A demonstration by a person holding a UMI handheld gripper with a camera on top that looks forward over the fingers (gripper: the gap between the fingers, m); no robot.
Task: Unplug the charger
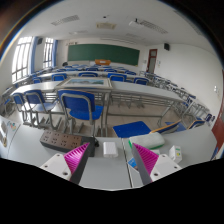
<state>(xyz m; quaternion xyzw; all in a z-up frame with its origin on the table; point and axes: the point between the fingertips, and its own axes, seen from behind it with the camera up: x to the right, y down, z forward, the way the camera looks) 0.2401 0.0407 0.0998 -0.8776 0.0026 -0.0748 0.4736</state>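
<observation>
Charger (108, 149) stands between the open gripper (111, 159) fingers.

Bright, even daylight fills the classroom; it enters through windows (22, 58) at nine o'clock, which glare white; ceiling light panels (148, 24) at one o'clock glow pale; shadows under the desks are soft; strong fisheye bending curves lines towards the rim; distant detail is soft.

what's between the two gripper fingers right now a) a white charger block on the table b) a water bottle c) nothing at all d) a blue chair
a: a small white charger sits on the table in the gap ahead of the gripper, with its fingers open and space on either side of it; the blue chairs stand well beyond.
</observation>
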